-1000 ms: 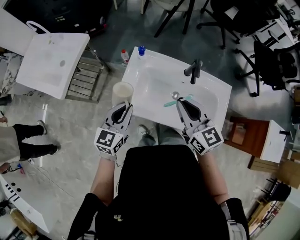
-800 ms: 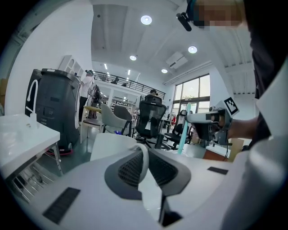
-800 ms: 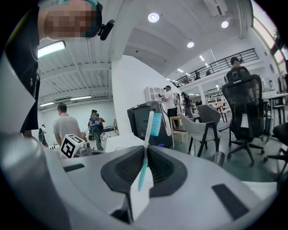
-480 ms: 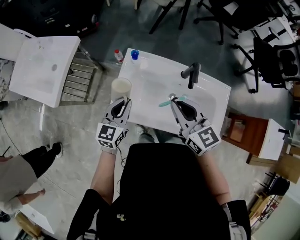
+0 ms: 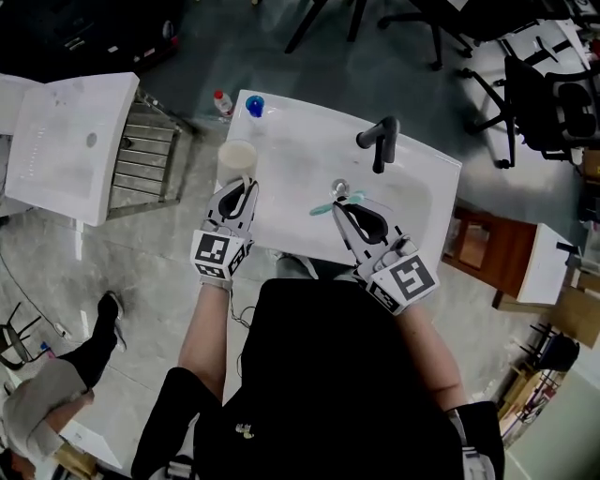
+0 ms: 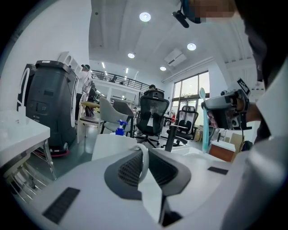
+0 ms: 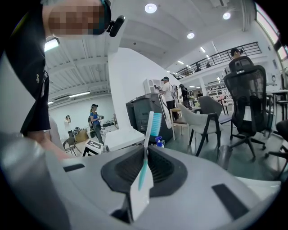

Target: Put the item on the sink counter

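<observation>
While my right gripper [image 5: 339, 205] clamps the toothbrush [image 5: 321, 209], my left gripper [image 5: 246, 189] pinches the cup [image 5: 238, 155] by its handle at the left edge of the counter [image 5: 281, 122].

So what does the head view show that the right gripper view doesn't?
Only the head view: the drain, the brown cabinet and the marker cube on the right gripper. Only the right gripper view: the ceiling lights and, close up, the jaws shut on the toothbrush handle. Both: the toothbrush itself and the blue spray bottle.
</observation>
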Available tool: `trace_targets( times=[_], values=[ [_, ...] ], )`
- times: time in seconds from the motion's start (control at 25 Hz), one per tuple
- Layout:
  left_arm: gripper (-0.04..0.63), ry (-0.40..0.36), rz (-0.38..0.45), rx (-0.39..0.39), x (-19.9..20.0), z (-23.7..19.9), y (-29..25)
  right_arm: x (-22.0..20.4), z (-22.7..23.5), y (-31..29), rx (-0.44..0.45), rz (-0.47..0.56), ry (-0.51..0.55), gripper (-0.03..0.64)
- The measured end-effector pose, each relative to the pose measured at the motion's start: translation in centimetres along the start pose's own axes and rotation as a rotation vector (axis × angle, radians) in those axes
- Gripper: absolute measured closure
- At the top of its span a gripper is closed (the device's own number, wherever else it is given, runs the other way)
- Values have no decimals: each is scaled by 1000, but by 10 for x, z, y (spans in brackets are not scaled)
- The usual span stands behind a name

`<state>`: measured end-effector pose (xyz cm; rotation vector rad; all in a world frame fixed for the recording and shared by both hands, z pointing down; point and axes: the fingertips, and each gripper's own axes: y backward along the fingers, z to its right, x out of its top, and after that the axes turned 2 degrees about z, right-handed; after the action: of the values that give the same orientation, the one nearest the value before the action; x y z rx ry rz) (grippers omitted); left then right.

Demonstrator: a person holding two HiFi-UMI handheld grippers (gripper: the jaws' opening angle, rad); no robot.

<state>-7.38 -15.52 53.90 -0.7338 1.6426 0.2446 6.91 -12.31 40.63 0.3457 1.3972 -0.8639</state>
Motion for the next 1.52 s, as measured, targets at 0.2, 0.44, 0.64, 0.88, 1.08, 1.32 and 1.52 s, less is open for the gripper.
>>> trace_targets(
  times=[0.2,0.44,0.64,0.88,1.08,1.32,1.52],
  values=[
    [546,-14,3,-11,-12,-8,-13,-7,6,1,-16,-20,-6,569],
    [545,-7,0,-22,-27,-16,-19,-11,13,6,-41,-32,-10,569],
    [545,7,6,-38,-37,-19,-23,-12,15,9,-51,-34,-17,569],
    [546,15,13,-25,-43,-22,-24,-13,16,10,-53,-35,-22,569],
    [545,17,-6,0,-46,-24,-22,-11,14,9,-48,-30,-23,569],
    [546,46,-44,46,-59,-29,-17,-10,13,10,-44,-27,-19,569],
    [545,37,-84,55,-71,-29,-14,-11,13,12,-46,-26,-16,569]
  ],
)
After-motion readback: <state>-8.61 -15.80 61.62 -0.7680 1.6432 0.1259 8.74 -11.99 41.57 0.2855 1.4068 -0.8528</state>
